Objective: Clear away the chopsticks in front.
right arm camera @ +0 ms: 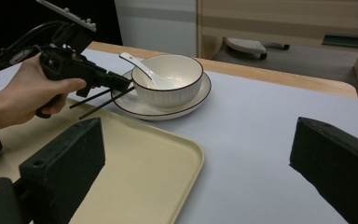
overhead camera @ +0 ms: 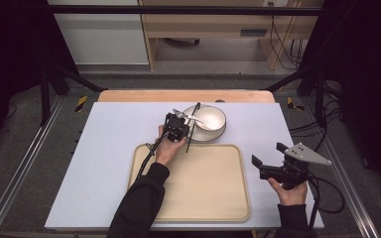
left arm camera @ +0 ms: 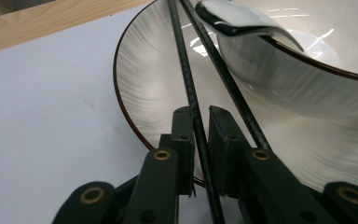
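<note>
White tabletop scene: nearest, the right claw idles spread wide beside the tray; past the tray, the left claw pinches one chopstick leaning on the plate, its mate alongside, likely for lifting clear.

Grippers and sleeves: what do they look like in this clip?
Both grippers, left and right, are black, with blocky two-piece jaws and brass-coloured pivot rivets. The right one carries a grey three-cornered plate. A black cable trails from the left one. The person wears dark long sleeves.
</note>
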Demonstrator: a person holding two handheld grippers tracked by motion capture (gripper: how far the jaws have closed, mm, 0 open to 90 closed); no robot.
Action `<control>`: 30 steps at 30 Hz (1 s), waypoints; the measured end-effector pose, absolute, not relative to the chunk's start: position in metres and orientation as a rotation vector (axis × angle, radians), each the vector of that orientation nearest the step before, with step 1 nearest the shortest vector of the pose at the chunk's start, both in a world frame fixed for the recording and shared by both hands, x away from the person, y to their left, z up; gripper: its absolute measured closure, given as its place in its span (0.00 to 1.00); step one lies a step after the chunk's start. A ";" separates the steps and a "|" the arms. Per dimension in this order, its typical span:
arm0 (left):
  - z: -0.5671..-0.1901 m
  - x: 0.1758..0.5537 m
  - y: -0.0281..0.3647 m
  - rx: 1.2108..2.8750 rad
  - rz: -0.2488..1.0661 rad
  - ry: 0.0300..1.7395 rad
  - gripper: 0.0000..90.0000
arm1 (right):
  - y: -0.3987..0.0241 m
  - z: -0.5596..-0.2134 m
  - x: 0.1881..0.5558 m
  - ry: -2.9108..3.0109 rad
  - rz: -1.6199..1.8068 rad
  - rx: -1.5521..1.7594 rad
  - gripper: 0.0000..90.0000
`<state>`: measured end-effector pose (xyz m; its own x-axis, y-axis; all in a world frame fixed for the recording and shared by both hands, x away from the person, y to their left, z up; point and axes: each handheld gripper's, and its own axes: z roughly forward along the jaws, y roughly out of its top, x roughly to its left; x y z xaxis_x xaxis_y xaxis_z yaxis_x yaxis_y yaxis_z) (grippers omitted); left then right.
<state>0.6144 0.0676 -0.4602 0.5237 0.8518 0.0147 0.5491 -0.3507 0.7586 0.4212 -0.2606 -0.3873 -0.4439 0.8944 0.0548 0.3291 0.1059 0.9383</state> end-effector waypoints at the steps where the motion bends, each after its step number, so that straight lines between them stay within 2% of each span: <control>1: -0.460 0.614 0.068 2.044 0.540 1.143 0.90 | -0.260 -0.387 0.421 1.841 1.339 1.196 0.04; 4: -0.460 0.614 0.068 2.039 0.542 1.156 0.94 | -0.260 -0.388 0.422 1.845 1.336 1.194 0.04; 19: -0.455 0.611 0.074 1.981 0.539 1.193 0.95 | -0.261 -0.388 0.422 1.844 1.337 1.198 0.04; 30: -0.443 0.592 0.097 1.931 0.572 1.228 0.95 | -0.263 -0.388 0.421 1.833 1.334 1.199 0.04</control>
